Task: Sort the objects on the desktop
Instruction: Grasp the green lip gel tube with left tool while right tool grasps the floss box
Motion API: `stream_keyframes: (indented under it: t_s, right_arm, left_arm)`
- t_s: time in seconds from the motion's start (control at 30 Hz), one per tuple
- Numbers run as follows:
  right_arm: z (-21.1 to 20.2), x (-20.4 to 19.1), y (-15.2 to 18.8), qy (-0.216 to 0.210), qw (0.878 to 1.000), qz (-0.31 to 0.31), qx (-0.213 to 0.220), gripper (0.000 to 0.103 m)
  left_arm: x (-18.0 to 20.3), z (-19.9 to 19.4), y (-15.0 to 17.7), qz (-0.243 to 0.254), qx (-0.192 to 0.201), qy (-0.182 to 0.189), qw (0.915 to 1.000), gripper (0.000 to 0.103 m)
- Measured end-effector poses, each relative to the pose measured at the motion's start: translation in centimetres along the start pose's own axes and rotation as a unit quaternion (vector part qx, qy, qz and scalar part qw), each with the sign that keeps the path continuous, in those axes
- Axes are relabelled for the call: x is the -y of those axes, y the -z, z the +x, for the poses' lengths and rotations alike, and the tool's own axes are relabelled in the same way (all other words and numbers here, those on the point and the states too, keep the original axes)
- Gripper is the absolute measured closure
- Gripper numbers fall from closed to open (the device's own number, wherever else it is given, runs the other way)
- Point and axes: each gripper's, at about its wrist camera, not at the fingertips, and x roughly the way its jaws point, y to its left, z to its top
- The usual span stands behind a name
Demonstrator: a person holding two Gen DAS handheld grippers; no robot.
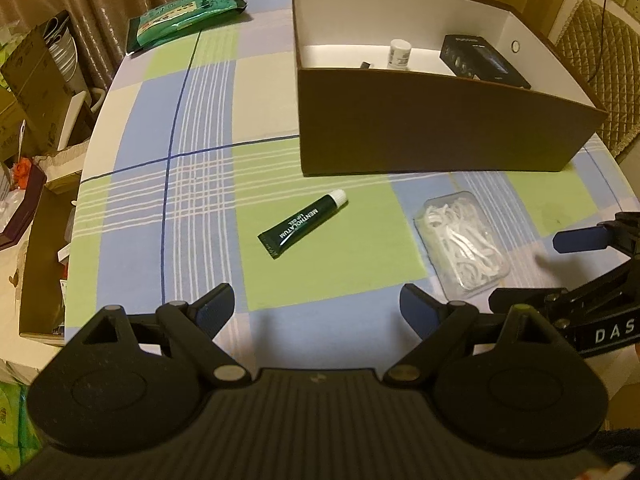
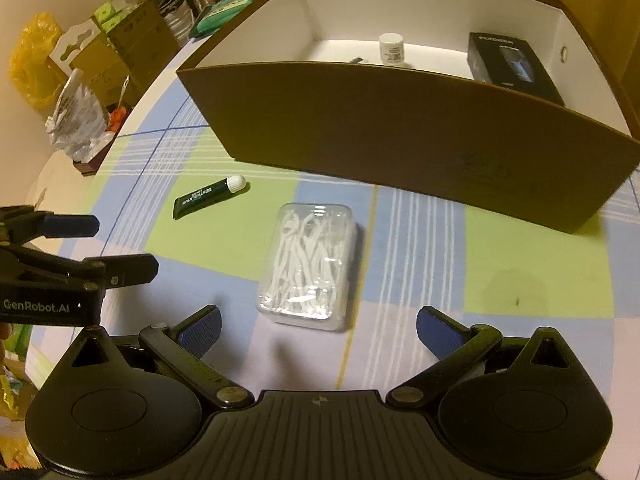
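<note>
A dark green lip-gel tube (image 1: 303, 225) with a white cap lies on the checked tablecloth, ahead of my open, empty left gripper (image 1: 318, 310). The tube shows in the right wrist view (image 2: 209, 195) too. A clear plastic box of white floss picks (image 2: 310, 265) lies just ahead of my open, empty right gripper (image 2: 320, 332), and shows in the left wrist view (image 1: 460, 243). A brown box with white inside (image 1: 420, 120) stands behind them and holds a white bottle (image 1: 399, 53), a black carton (image 1: 482, 60) and a small dark item.
A green packet (image 1: 185, 16) lies at the table's far left corner. Cardboard boxes and bags (image 1: 36, 92) crowd the floor left of the table edge. A quilted chair back (image 1: 600, 60) stands at the right. The right gripper shows at the left view's edge (image 1: 592, 264).
</note>
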Motion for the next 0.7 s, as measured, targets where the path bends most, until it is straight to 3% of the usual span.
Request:
stream_keyframes:
  t_s: [0.53,0.7]
  right_arm:
    - [2.2,-1.4,-0.8,0.023,0.999,-0.023,0.012,0.003]
    - [3.2,-1.7,-0.9,0.035,0.999,-0.031,0.012,0.016]
  left_arm:
    - [-1.9,2.1,-0.2,-0.003,-0.01,0.001,0.9999,0.016]
    - [-2.4,2.9,-0.3,0.003,-0.011,0.003,0.9999,0.016]
